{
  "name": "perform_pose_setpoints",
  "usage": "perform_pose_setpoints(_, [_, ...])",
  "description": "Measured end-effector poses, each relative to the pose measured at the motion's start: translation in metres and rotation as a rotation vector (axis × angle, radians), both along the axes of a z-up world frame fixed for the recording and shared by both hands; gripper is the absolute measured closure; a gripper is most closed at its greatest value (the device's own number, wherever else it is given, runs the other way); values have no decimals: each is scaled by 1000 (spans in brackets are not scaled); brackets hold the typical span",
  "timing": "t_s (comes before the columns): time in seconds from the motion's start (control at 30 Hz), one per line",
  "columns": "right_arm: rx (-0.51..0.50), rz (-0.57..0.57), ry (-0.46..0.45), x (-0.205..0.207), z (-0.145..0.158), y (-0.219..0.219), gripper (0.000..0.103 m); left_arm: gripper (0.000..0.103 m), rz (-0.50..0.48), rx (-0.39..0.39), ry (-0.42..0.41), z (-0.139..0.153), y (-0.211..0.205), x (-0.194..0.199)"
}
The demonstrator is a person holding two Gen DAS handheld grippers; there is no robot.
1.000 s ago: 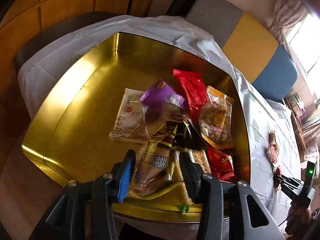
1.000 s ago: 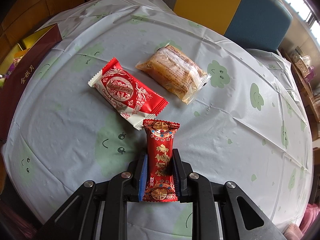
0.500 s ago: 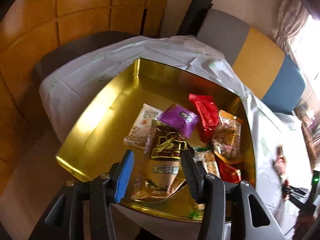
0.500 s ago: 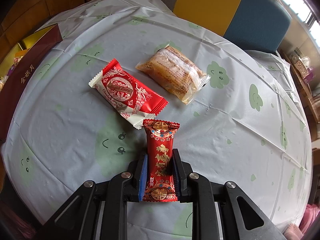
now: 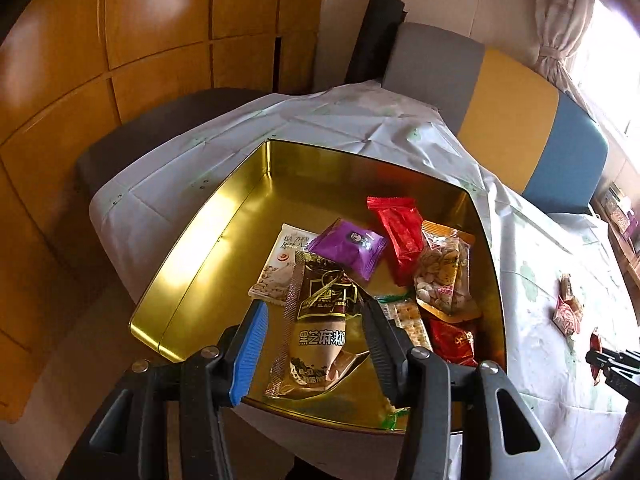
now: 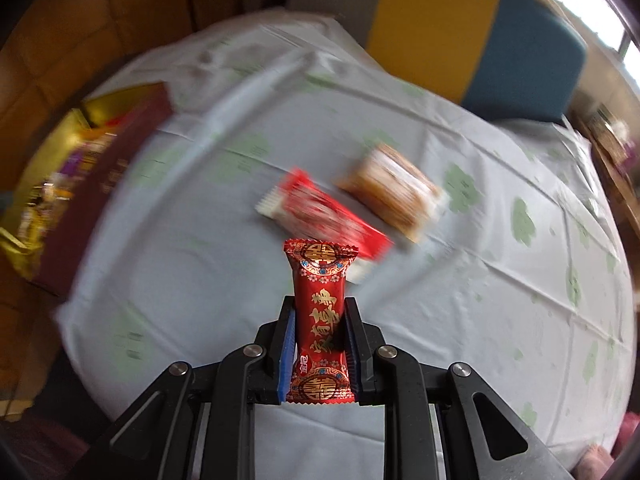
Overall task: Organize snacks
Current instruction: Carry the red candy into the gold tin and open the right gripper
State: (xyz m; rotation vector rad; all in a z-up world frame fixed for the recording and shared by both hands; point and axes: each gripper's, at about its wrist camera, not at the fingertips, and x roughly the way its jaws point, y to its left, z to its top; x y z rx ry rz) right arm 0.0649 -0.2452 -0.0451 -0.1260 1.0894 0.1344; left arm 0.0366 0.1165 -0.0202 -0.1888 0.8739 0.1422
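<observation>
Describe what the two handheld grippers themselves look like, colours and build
Both are black plastic, with angular linkage arms joined by silver pivot bolts. The left gripper has one ribbed blue pad and one black ribbed finger. The right gripper shows blue pads on both fingers. No cables or sleeves are visible.

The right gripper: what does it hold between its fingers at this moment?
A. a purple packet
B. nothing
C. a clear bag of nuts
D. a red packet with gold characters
D: in the right wrist view the right gripper is shut on the red packet with gold characters, its pads pressing both long sides.
</observation>
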Motion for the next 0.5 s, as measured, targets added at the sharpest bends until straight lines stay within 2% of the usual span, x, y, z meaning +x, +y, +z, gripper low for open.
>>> perform_pose_setpoints(0.23, [117,190,-50,10,28,80,81,53,7,2,1,0,4,-1])
perform_pose_setpoints(0.5, [234,357,-29,28,37,175,81,53,18,17,-14,1,13,-5])
